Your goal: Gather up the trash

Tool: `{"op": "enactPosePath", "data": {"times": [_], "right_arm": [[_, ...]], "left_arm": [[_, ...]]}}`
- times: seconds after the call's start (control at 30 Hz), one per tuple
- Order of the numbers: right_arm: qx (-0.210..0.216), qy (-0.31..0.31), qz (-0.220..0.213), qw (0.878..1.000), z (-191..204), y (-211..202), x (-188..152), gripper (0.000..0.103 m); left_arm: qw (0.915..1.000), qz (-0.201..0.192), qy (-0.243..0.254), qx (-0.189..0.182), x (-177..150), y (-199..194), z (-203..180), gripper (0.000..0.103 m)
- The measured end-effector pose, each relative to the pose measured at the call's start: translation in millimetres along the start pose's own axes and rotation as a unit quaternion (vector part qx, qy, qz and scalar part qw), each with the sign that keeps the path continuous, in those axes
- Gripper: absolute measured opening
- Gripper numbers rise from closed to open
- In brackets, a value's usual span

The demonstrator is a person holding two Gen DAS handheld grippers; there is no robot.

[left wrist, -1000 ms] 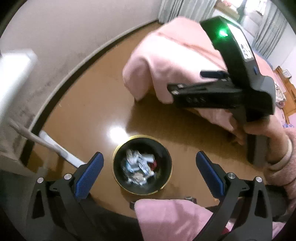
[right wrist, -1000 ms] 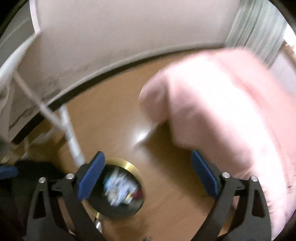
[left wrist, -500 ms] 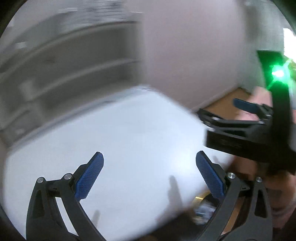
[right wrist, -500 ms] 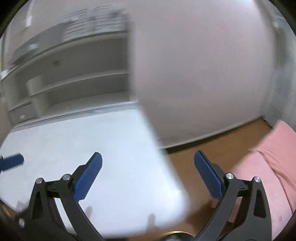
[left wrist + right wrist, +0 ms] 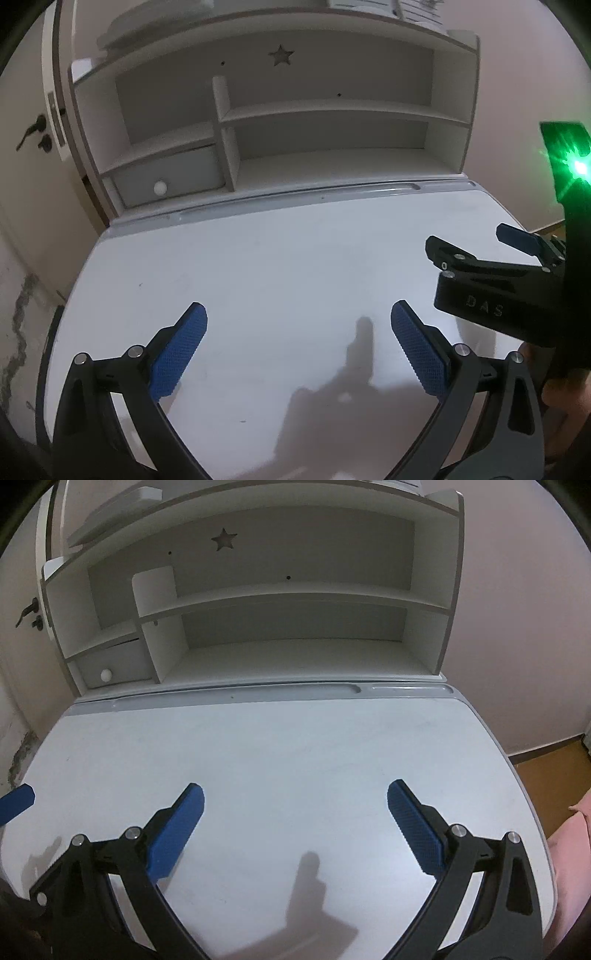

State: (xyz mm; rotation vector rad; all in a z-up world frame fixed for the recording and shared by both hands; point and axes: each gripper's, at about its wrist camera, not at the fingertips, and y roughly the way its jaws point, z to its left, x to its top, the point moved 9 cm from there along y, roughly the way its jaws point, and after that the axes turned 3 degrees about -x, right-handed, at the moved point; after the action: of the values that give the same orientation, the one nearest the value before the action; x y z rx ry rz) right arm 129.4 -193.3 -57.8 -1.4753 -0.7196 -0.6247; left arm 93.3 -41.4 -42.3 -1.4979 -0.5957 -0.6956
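Fingers (image 5: 177, 349) apart above desk (image 5: 280, 266)

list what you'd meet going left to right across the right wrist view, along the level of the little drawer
door handle → drawer knob → shelf divider → open lower shelf → right side panel of the hutch → bare wall

Both views swung from floor (bin) to desk (image 5: 295, 266).
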Motion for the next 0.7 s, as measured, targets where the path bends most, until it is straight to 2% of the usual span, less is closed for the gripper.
{"op": "enactPosePath", "data": {"times": [0.1, 0.17, 0.3, 0.37, 0.43, 0.5, 0.7], "right_arm": [[-0.018, -0.015, -0.001, 1.000, 4, 6, -2, 0.096], [-0.015, -0.009, -0.010, 1.000, 1, 6, -4, 0.096], [-0.001, 0.000, -0.065, 0.998, 3, -2, -2, 0.096], [-0.003, 0.008, -0.075, 0.997, 1, -5, -1, 0.096], [-0.027, 0.014, -0.085, 0.996, -5, -8, 2, 0.096], [-0.056, 0.016, -0.080, 0.995, -8, -7, 2, 0.096], [-0.072, 0.007, -0.016, 0.997, -6, 13, -7, 0.096]], "left_arm": [[1.0000, 0.001, -0.009, 0.000, -10, -2, 5, 0.097], [0.9999, 0.001, -0.012, -0.004, -13, 2, 8, 0.097], [0.9998, -0.008, -0.018, 0.000, -12, 9, 13, 0.097], [0.9996, -0.016, -0.024, 0.009, -9, 13, 18, 0.097], [0.9993, -0.011, -0.030, 0.020, -9, 20, 25, 0.097], [0.9991, -0.006, -0.037, 0.021, -10, 23, 28, 0.097], [0.9989, -0.006, -0.044, 0.012, -10, 23, 25, 0.097]]}}
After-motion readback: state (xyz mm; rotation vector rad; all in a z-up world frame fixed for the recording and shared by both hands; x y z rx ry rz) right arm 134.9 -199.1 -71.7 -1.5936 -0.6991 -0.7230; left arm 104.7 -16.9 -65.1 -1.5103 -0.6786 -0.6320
